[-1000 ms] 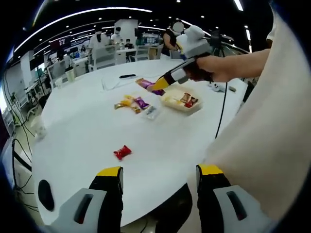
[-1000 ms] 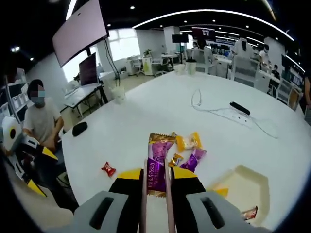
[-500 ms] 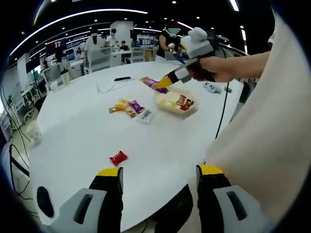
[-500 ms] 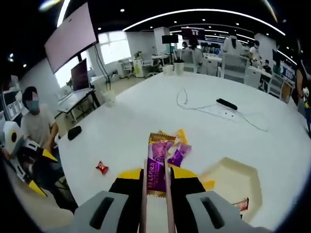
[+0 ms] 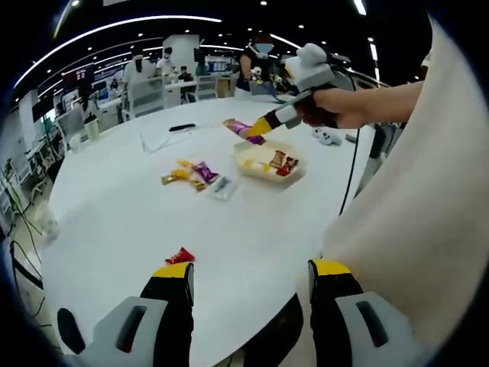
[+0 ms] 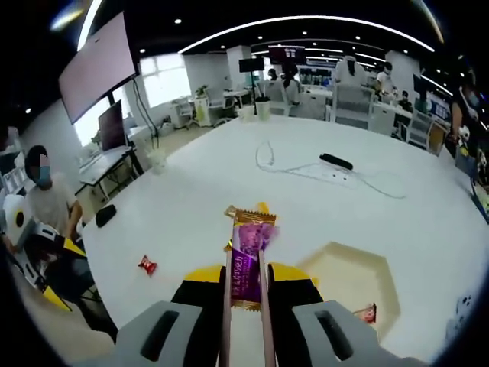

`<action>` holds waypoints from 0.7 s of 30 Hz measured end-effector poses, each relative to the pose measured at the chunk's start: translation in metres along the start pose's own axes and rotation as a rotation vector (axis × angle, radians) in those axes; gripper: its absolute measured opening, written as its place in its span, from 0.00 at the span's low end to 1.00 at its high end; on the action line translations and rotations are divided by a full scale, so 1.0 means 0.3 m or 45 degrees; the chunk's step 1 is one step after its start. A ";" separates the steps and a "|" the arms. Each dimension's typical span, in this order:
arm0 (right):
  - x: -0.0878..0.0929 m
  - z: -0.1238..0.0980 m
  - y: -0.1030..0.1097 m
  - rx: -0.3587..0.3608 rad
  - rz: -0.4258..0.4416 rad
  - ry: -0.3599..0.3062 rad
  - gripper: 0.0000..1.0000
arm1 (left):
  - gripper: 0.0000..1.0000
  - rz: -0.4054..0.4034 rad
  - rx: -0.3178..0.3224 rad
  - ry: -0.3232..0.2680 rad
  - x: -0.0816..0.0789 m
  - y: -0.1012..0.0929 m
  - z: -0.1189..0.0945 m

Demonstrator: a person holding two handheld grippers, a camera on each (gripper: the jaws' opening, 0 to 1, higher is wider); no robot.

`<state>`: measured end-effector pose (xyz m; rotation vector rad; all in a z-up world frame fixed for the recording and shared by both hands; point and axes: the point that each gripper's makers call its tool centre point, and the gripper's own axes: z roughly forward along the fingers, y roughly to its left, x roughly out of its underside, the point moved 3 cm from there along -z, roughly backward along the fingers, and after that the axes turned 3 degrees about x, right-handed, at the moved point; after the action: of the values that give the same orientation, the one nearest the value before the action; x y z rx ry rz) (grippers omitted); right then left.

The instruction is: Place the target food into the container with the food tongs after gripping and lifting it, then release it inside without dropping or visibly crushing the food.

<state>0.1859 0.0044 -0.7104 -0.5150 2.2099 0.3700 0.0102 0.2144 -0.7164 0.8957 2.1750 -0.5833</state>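
You've got the purple candy bar (image 6: 246,264) clamped in your right gripper (image 6: 246,284), through a pair of thin metal food tongs (image 6: 227,321) whose two blades run up between the jaws and pinch the wrapper at its lower half. So grip and lift look done: the bar is up off the white surface (image 6: 382,222), with the container (image 6: 348,279) just to the right of it and below. In the left gripper view your right gripper (image 5: 256,130) holds the bar (image 5: 241,128) in the air at the far-left edge of the container (image 5: 269,163). Left to do: carry it over the container, lower it in, let go gently. Your left gripper (image 5: 250,294) is empty, jaws spread wide, parked at the near edge of the surface. The wrapper is glossy crinkly foil, flat and oblong, gold crimped top end, no visible crushing. The container is a shallow pale tray with angled corners, roughly hexagonal, already holding a few small wrapped sweets (image 5: 281,162). Loose wrapped candies (image 5: 192,173) lie in a cluster left of it, and one red twist-wrapped candy (image 5: 180,256) sits near your left gripper.
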 end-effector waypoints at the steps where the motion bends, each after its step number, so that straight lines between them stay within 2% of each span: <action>1: 0.001 -0.002 -0.007 0.007 0.002 -0.002 0.21 | 0.60 0.002 0.003 0.000 -0.001 0.000 0.002; 21: 0.017 -0.058 -0.109 0.080 0.055 -0.021 0.21 | 0.60 0.021 0.029 -0.014 -0.013 -0.025 0.039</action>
<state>0.1870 -0.0327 -0.7065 -0.4295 2.2116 0.3251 0.0117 0.2006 -0.7200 0.9196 2.1530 -0.6042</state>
